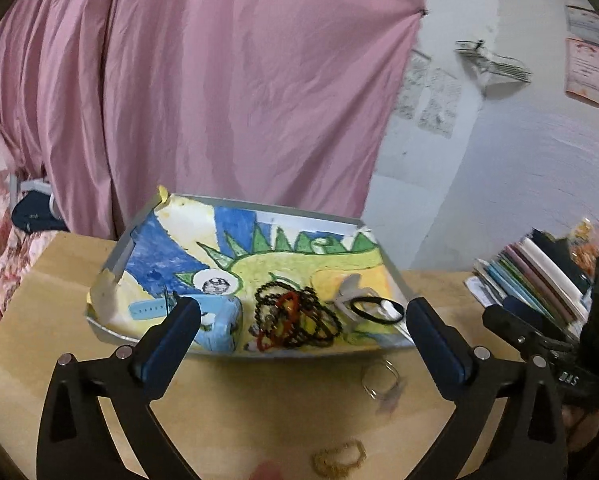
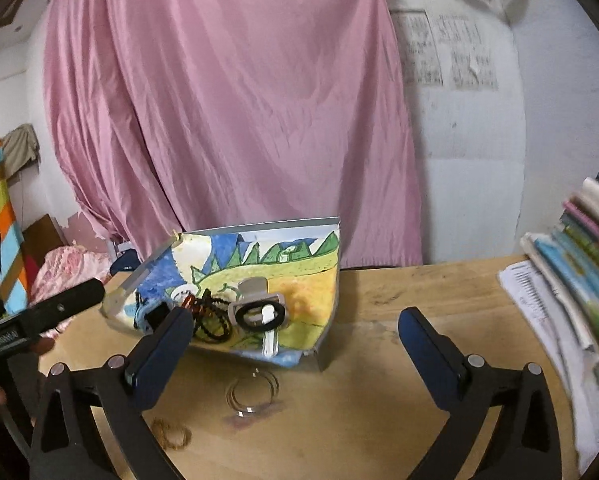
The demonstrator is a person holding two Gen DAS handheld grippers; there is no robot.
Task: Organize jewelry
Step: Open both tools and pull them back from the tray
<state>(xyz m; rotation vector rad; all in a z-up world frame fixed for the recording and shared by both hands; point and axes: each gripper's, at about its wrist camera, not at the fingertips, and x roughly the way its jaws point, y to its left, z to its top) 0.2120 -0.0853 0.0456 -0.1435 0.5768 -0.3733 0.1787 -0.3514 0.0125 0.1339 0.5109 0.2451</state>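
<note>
**Jewelry partly gathered in the painted tray, three pieces outside it**

Jewelry lies mostly inside the tray (image 1: pixel 115 258), a shallow grey box lined with a child's painting, standing on the wooden worktop (image 1: pixel 31 320). In the tray, a tangle of black bead strands (image 1: pixel 299 320) wraps around a red loop (image 1: pixel 287 304); to its left lies a pale blue watch (image 1: pixel 219 320), to its right a black hair band (image 1: pixel 375 310) on a white clip.

Just in front of the tray, on the bare worktop, sit thin silver bangles (image 2: pixel 253 394), and nearer still a gold chain (image 1: pixel 339 458).

The left gripper (image 1: pixel 303 328) hovers before the tray, its fingers spread wide and holding nothing. The right gripper (image 2: pixel 295 336), to the tray's right, also has its fingers spread and empty. Books (image 2: pixel 587 264) are stacked right of the tray.
</note>
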